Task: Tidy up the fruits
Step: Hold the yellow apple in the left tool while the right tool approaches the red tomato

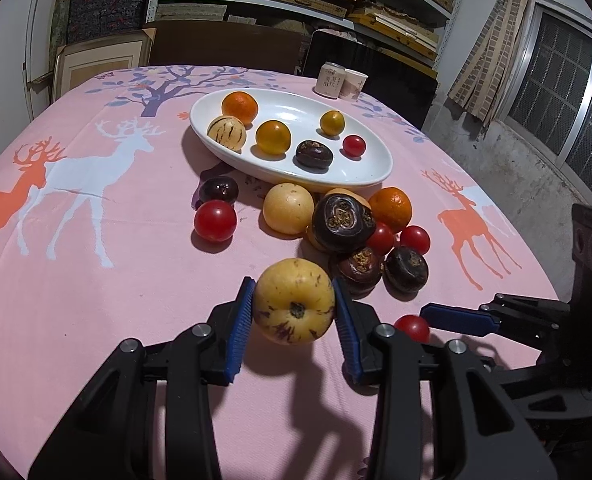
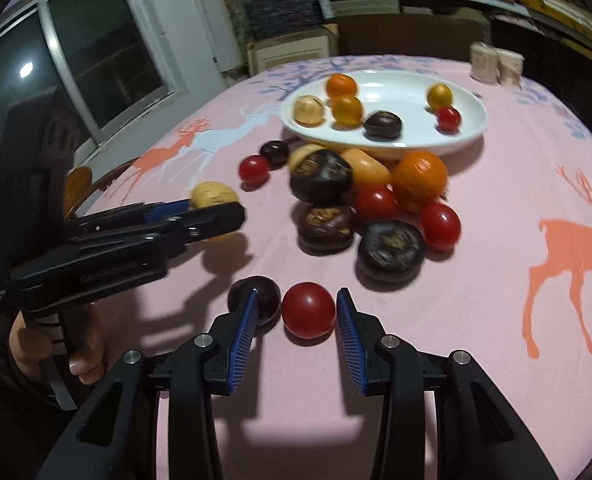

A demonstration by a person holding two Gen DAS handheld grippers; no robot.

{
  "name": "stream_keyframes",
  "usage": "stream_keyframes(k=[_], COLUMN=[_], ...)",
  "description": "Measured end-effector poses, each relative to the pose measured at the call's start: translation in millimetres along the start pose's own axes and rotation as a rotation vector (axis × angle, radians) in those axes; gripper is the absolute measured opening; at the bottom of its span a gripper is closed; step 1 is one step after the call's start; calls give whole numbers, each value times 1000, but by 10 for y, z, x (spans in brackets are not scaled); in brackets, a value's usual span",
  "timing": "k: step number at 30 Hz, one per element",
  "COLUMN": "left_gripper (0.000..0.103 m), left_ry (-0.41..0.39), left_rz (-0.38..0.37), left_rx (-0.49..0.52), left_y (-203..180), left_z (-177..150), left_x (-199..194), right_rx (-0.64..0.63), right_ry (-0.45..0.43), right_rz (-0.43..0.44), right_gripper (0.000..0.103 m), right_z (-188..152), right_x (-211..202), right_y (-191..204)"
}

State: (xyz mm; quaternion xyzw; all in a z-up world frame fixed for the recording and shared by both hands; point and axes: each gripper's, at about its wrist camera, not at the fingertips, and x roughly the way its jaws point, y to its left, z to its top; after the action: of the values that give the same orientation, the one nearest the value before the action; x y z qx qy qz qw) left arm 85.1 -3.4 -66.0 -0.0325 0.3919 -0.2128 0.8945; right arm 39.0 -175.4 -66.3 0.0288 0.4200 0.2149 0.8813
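Clamped between the blue pads of the left hand-held gripper [image 1: 294,312]: a yellow pepino melon [image 1: 294,301], round, purple-flecked, dark stem scar facing the lens, raised just above the tabletop [image 1: 96,280] at 6 o'clock of the fruit pile. Seen again from the right wrist at 9 o'clock, pinched at the gripper tip [image 2: 212,210], with a hand [image 2: 56,344] on the grip below.

Between the fingers of the right hand-held gripper [image 2: 296,316]: a glossy red cherry tomato [image 2: 308,310], resting on the cloth, jaws apart with a sliver of gap on each side, pads not touching. Just beside it at 9 o'clock, partly behind the left finger, a dark purple fruit [image 2: 256,300].

Beyond, at 12 o'clock, a loose heap: dark brown water-chestnut-like fruits [image 1: 342,222], more red tomatoes [image 1: 215,221], a pale yellow melon [image 1: 288,209], an orange [image 1: 391,209]. Behind the heap, touching it, a white oval dish [image 1: 368,176] holding an orange, a striped melon, two yellow-orange fruits, one dark fruit and one tomato, each well apart.

Underneath, a pink cloth printed with orange and white deer and a purple tree. At the far edge, near 1 o'clock, a can [image 1: 330,79] and a paper cup [image 1: 353,84] side by side.

Around: shelves stacked with flat woven boxes, a barred window, a hanging curtain, bare concrete wall.
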Motion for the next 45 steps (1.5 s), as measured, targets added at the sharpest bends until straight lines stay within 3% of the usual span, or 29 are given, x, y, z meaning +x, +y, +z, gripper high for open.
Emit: stream_keyframes(k=[5,8,12,17,25,38,45], left_gripper=[38,38,38,38,38,38,38], left_ry=[4,4,4,4,4,8,12], left_rz=[2,1,2,4,7,6,7], left_rx=[-1,-2,-1,0,0,3,7], left_y=[-5,-5,-4,-8,5,4,-6], left_z=[2,1,1,-6,-10,-10,-9], left_x=[20,19,19,25,21,20,18], right_rx=[16,34,-40,-68,-14,-76,-61], right_ry=[3,19,40,13,12,28,30], right_rz=[-64,-51,-65,-69,-41,-116,-96], right_gripper=[41,41,41,41,38,38,29], right_z=[26,5,-53,-36,-18,-32,1], right_x=[34,10,-17,46,35,108,156], right_y=[-63,-135,-76,8,-61,-11,-20])
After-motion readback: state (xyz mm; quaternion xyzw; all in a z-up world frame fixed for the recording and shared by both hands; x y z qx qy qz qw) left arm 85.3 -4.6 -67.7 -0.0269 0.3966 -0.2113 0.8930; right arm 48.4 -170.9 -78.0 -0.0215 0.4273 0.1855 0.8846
